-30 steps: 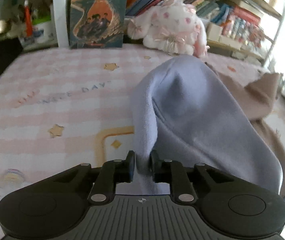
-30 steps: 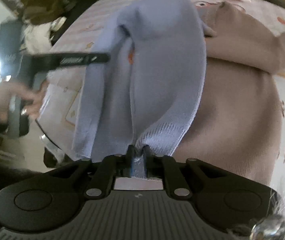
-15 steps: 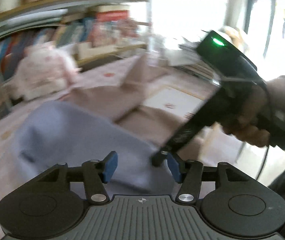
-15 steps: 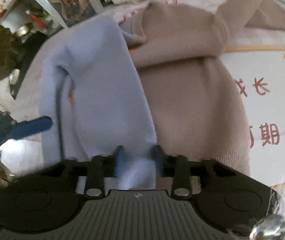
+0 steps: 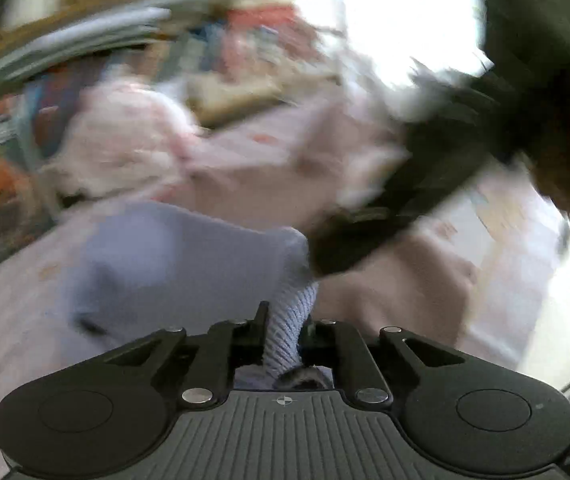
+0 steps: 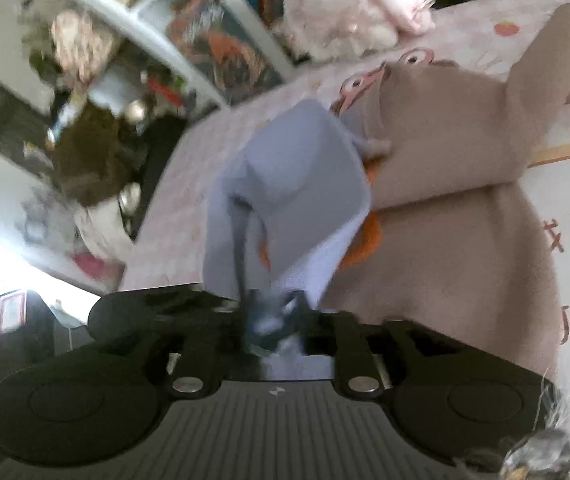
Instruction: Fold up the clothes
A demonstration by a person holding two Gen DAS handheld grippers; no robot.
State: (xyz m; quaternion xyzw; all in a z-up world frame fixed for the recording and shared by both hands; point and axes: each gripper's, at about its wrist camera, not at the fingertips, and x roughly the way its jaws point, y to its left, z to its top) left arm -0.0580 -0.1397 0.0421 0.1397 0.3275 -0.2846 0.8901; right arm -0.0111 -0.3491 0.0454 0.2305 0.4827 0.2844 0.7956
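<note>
The left gripper [image 5: 285,322] is clamped on the ribbed hem of a lilac sweater [image 5: 173,264], whose body lies bunched on the pink bedcover [image 5: 9,320] ahead. The right gripper [image 6: 273,306] pinches another edge of the same sweater [image 6: 297,176], jaws together on the cloth. A beige garment [image 6: 453,208] lies just beside and partly under it. A plush toy [image 6: 349,12] sits behind, near blurred bookshelves [image 5: 125,40].

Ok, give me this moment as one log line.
task: fold clothes | left gripper: shut on blue sweater hem | right gripper: shut on blue sweater | beige sweater: on bed
</note>
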